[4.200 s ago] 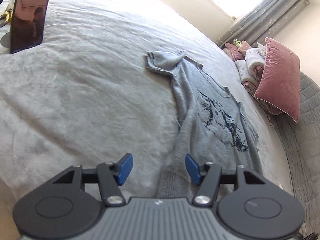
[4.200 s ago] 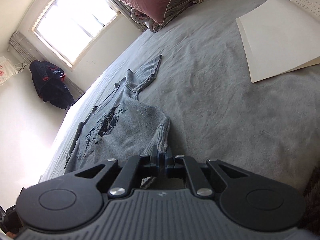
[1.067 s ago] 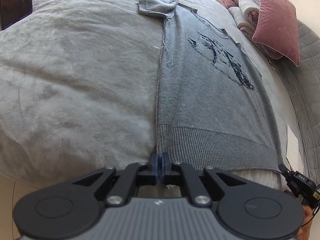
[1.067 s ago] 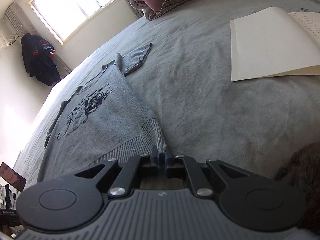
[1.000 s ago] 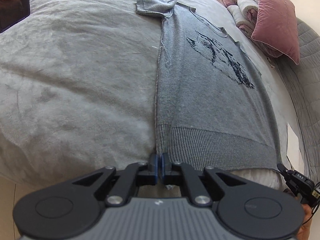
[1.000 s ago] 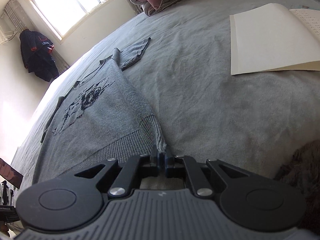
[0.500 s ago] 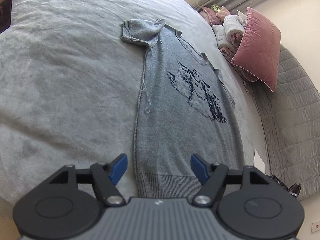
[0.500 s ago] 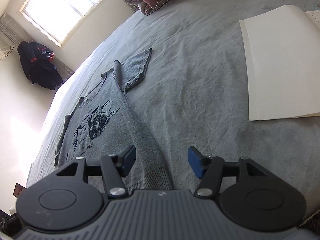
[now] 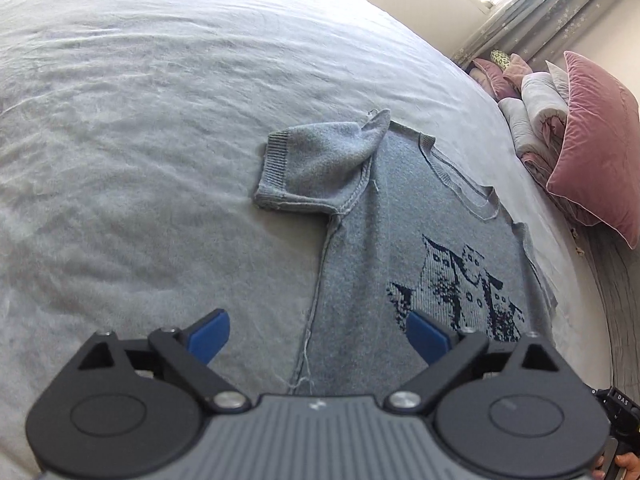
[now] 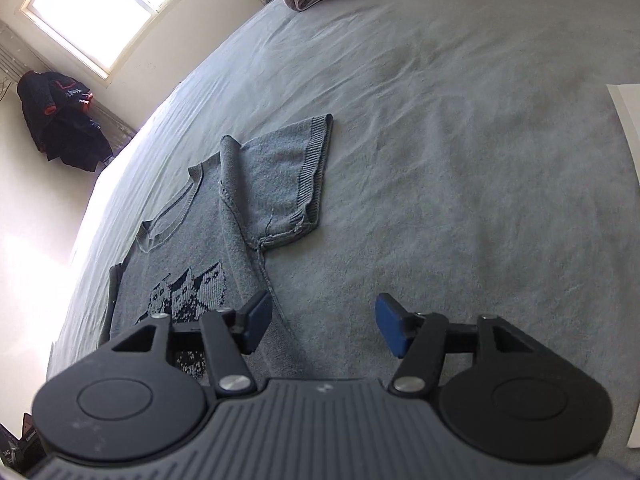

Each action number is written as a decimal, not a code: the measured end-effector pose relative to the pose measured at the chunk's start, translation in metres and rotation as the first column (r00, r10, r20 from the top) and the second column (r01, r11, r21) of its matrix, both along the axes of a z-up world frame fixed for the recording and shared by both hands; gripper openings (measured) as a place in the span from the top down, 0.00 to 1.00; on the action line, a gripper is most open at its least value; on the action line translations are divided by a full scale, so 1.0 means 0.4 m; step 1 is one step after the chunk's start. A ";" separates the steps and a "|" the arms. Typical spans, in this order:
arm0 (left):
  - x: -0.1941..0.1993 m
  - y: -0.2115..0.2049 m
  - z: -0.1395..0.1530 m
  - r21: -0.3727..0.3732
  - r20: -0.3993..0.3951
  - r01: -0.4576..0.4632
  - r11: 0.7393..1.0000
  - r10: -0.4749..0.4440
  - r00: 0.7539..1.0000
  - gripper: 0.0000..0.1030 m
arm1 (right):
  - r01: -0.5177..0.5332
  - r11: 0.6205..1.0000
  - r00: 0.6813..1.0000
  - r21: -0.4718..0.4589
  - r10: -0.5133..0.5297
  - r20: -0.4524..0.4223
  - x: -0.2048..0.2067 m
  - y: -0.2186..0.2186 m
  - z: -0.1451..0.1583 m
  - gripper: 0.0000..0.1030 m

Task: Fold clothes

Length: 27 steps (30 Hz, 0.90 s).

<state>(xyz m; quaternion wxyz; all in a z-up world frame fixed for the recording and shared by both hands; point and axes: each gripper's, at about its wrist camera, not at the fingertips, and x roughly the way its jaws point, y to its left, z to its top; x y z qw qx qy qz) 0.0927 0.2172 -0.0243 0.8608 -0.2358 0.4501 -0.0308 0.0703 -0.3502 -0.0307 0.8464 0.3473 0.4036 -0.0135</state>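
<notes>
Grey knitted short-sleeved sweater with owl motif: flat, centre frame | left gripper, right gripper: spread, empty | step: flat garment awaiting a fold.

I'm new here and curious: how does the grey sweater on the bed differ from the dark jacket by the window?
The sweater lies flat on the bed; the jacket hangs against the wall. The sweater is light grey with a dark animal print; the jacket is dark with red trim. Both are clothes.
</notes>
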 end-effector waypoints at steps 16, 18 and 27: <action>0.100 0.000 -0.074 -0.088 0.167 -0.239 0.967 0.251 0.953 0.48 | -0.021 0.992 0.984 -0.127 0.043 0.173 0.092 0.026 -0.062 0.62; 0.103 0.003 -0.079 -0.098 0.169 -0.260 0.961 0.273 0.947 0.63 | -0.025 0.986 0.980 -0.164 0.056 0.189 0.098 0.035 -0.064 0.76; 0.104 0.053 -0.085 -0.084 0.172 -0.327 0.941 0.337 0.926 0.95 | 0.052 0.922 0.967 -0.383 0.050 0.251 0.116 -0.007 -0.029 0.94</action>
